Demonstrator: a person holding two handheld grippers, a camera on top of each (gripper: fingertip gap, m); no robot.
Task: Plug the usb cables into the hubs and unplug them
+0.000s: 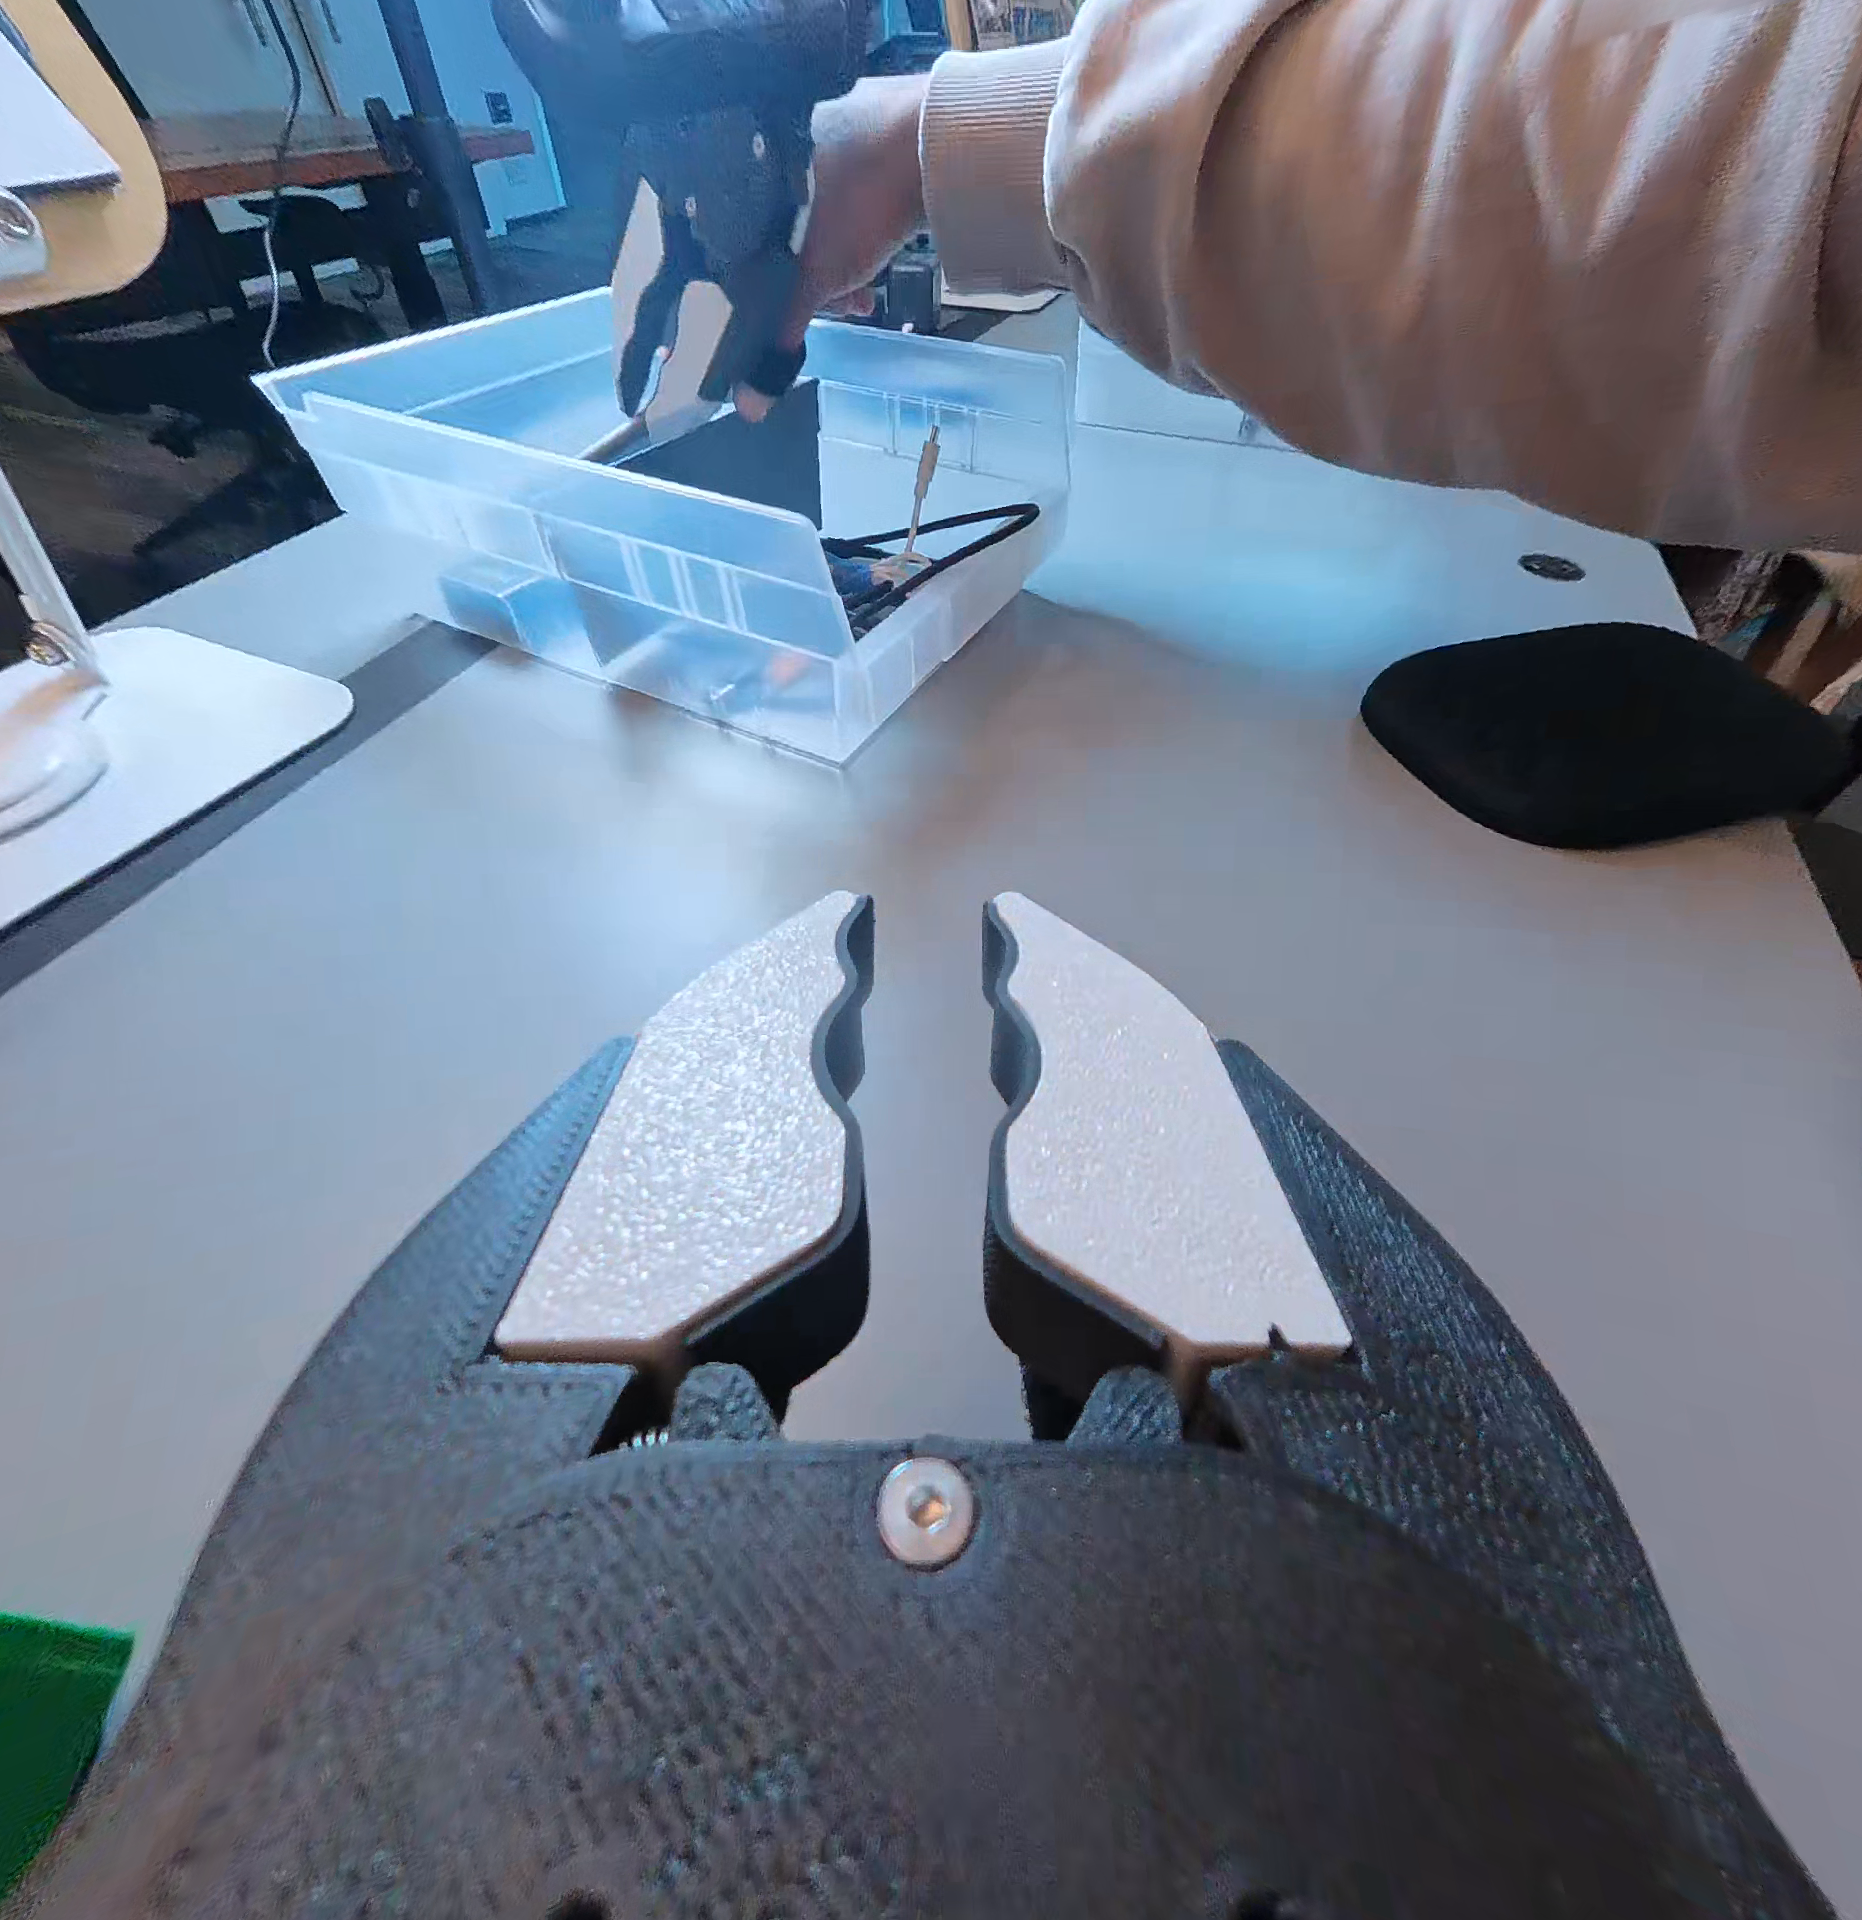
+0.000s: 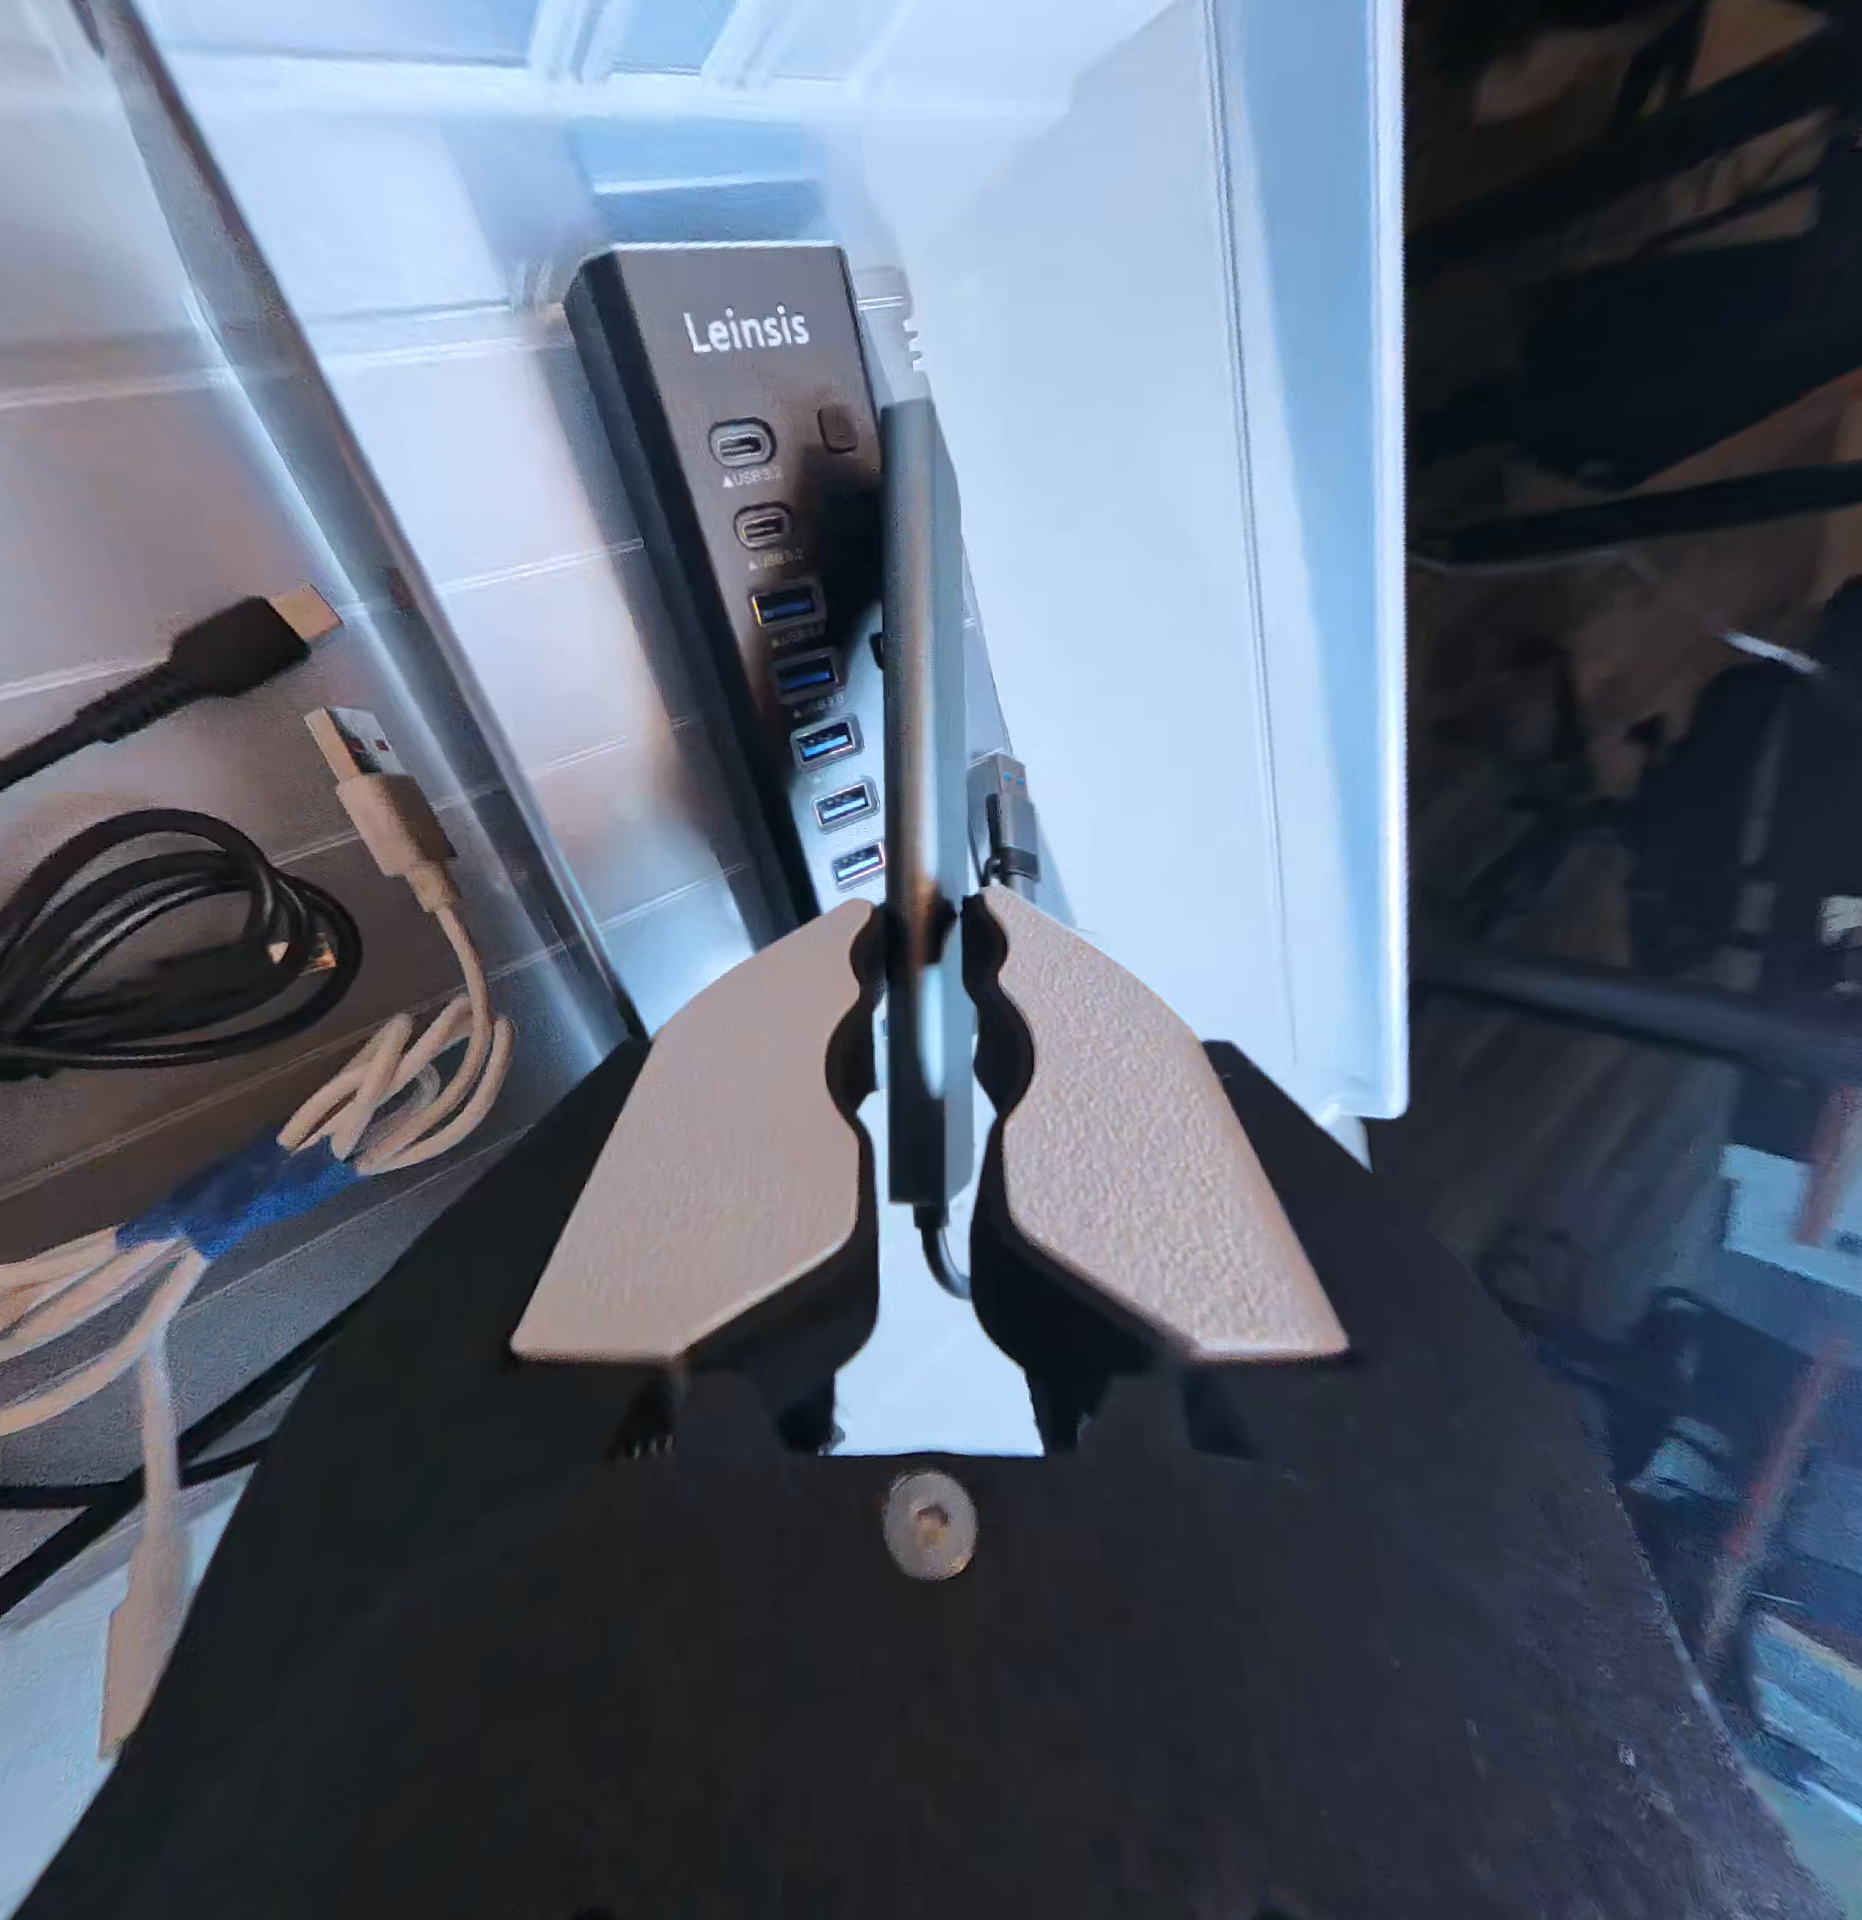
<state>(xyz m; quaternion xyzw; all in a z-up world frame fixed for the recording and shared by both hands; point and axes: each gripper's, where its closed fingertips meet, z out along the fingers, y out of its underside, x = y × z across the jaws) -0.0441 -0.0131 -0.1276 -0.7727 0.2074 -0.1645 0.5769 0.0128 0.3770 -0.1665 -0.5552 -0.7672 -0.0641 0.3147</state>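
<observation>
Left wrist view: left tongs hovering over matte grey desk, pebbled pale pads apart, nothing between. Farther off, translucent ribbed plastic bin with right tongs reaching inside. Right wrist view: right tongs clamped on slim grey hub, held edge-on above glossy black multi-port hub lying in bin. Coiled black cable and white cable in neighbouring compartment, left of divider.
</observation>
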